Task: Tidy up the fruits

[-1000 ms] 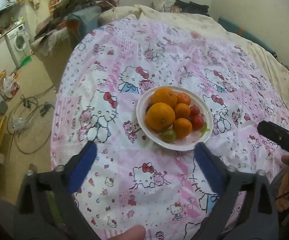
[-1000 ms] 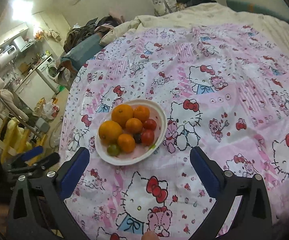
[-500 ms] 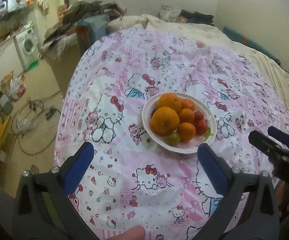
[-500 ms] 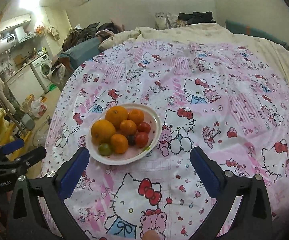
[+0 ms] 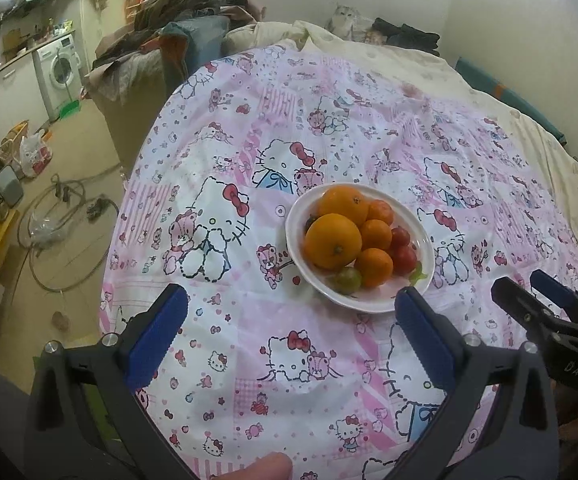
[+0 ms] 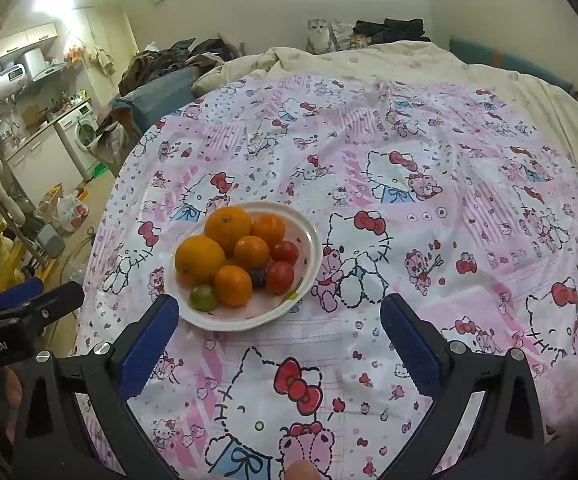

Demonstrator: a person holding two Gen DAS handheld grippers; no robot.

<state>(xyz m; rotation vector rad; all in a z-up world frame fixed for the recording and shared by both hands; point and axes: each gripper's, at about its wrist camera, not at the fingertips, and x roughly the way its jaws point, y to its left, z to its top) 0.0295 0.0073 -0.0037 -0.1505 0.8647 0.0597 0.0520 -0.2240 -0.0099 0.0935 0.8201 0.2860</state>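
Observation:
A white plate (image 5: pixel 423 240) (image 6: pixel 313 240) sits on a pink Hello Kitty cloth. It holds two large oranges (image 5: pixel 332 241) (image 6: pixel 200 260), several small tangerines (image 5: pixel 373 266) (image 6: pixel 233 285), red tomatoes (image 5: pixel 404 257) (image 6: pixel 280 276), a green fruit (image 5: pixel 348 279) (image 6: pixel 203 298) and a dark berry (image 6: pixel 257 278). My left gripper (image 5: pixel 289 320) is open and empty, just before the plate. My right gripper (image 6: pixel 279 326) is open and empty, before the plate's right side. Each gripper shows in the other's view (image 5: pixel 537 300) (image 6: pixel 29 300).
The cloth (image 5: pixel 329 360) (image 6: pixel 449 200) covers a bed with a cream duvet (image 6: pixel 409 60) behind. A cat (image 6: pixel 319 36) sits at the far edge. The floor on the left holds cables (image 5: pixel 61 216), bags and a washing machine (image 5: pixel 59 70).
Both grippers have drawn back and risen a little, so the plate sits smaller and farther in each view. Both stay open. The fruit has not moved.

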